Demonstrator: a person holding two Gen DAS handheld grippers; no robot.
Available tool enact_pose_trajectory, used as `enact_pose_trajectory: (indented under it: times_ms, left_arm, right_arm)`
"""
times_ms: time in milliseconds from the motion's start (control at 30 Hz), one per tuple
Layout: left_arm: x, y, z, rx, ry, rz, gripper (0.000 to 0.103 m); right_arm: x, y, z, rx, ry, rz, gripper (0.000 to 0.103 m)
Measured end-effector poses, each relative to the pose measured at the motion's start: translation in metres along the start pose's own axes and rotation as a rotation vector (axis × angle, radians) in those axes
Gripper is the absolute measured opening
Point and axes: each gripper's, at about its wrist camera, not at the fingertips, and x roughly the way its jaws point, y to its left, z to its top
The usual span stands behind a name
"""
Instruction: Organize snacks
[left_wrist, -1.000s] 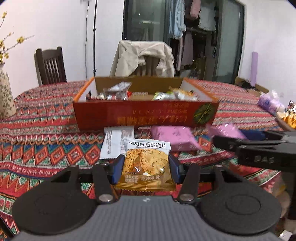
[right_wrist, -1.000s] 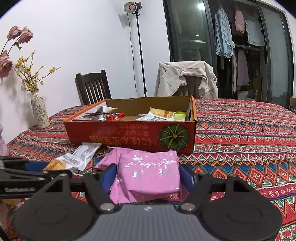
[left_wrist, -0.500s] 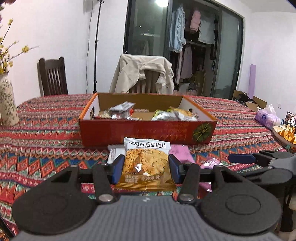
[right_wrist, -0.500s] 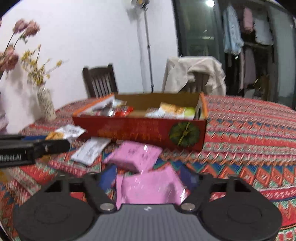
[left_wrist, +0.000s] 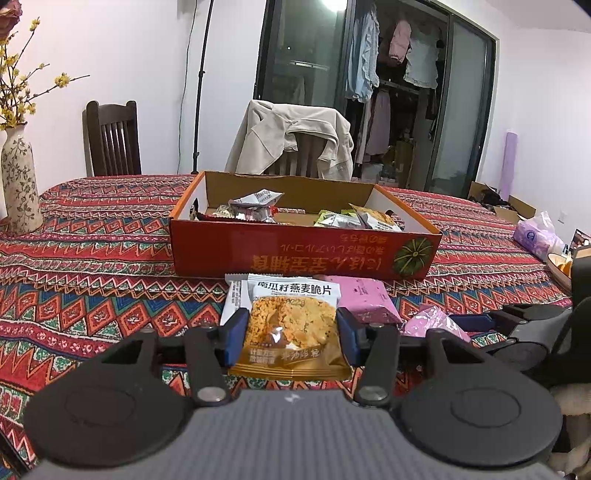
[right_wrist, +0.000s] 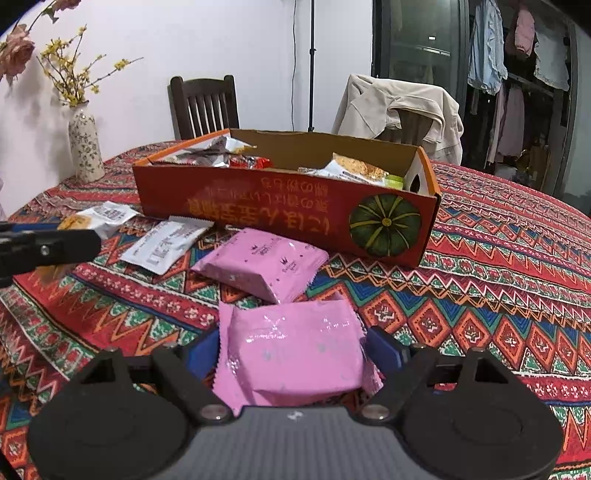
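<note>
- On the patterned tablecloth sits the biggest thing going, the red box with a pumpkin printed at one end, open on top.
- Inside the box, wrappers pile at both ends: silver and red ones at its left, green and orange ones at its right.
- Behind the table, a chair draped with a beige jacket, a bare dark chair, and a flowered vase off to the left side.
- Down in front of the box, a pink packet lies flat on the cloth, just beside the box's front wall.
- Next to it, a white packet lies flat, printed side up, also close to the box front.
- Now the left gripper: its blue pads are clamped at a middling width on either side of an orange oat-crisp packet, which stands upright and clear of the cloth, in front of the box.
- Over to the right gripper: jaws set wide, with a second pink packet sitting between them, near the table edge and short of the first pink one.
- The right pad appears to stand just off that packet's edge; the left pad is mostly hidden behind the wrapper, so I can't be sure of any contact there.
- From the right wrist camera, the left gripper's dark finger pokes in at the left edge, with the orange packet behind it.
</note>
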Motion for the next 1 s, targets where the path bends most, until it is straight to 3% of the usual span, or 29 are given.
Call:
enact_pose_trajectory:
  times_ms: [133, 267, 433, 1000]
  left_arm:
    - [0.0, 0.0, -0.001, -0.003, 0.004, -0.002, 0.052]
    - [-0.003, 0.001, -0.003, -0.005, 0.002, -0.004, 0.052]
    - [-0.005, 0.001, -0.003, -0.007, -0.001, -0.006, 0.052]
    - [-0.01, -0.004, 0.029, 0.03, -0.087, 0.001, 0.052]
  right_arm:
    - [0.002, -0.004, -0.001, 0.012, 0.007, 0.015, 0.085]
    - [0.0, -0.003, -0.001, 0.012, -0.003, 0.011, 0.075]
    - [-0.007, -0.006, -0.003, 0.044, -0.022, 0.013, 0.072]
    - [-0.045, -0.003, 0.026, 0.063, -0.185, -0.012, 0.071]
